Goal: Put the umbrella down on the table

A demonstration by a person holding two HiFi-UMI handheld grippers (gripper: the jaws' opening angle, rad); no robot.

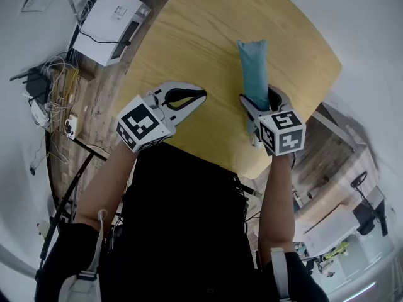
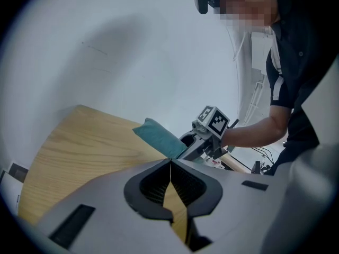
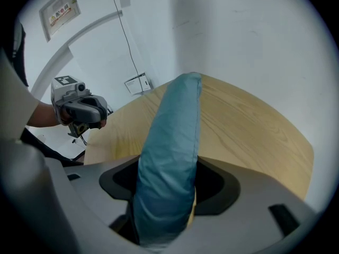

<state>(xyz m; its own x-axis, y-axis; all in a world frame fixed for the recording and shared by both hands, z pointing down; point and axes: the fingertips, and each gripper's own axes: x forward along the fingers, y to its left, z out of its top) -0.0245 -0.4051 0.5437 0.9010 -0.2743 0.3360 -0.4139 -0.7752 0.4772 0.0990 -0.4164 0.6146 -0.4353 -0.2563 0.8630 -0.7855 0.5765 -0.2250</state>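
Note:
A folded umbrella in a teal sleeve point(image 1: 254, 73) point(image 3: 169, 157) point(image 2: 159, 137) points away from me over the round wooden table point(image 1: 208, 30). My right gripper point(image 1: 267, 106) point(image 3: 167, 192) is shut on its near end, above the table's front edge. The umbrella looks lifted off the wood, though I cannot tell for sure. To its left my left gripper point(image 1: 189, 97) point(image 2: 170, 165) hangs over the table edge, jaws shut with nothing between them.
The table's near edge point(image 1: 208, 153) runs just under both grippers. Left of the table on the wooden floor stand a white device point(image 1: 112, 22) and a tangle of cables point(image 1: 56, 93). A desk and chair point(image 1: 352, 206) lie at the lower right.

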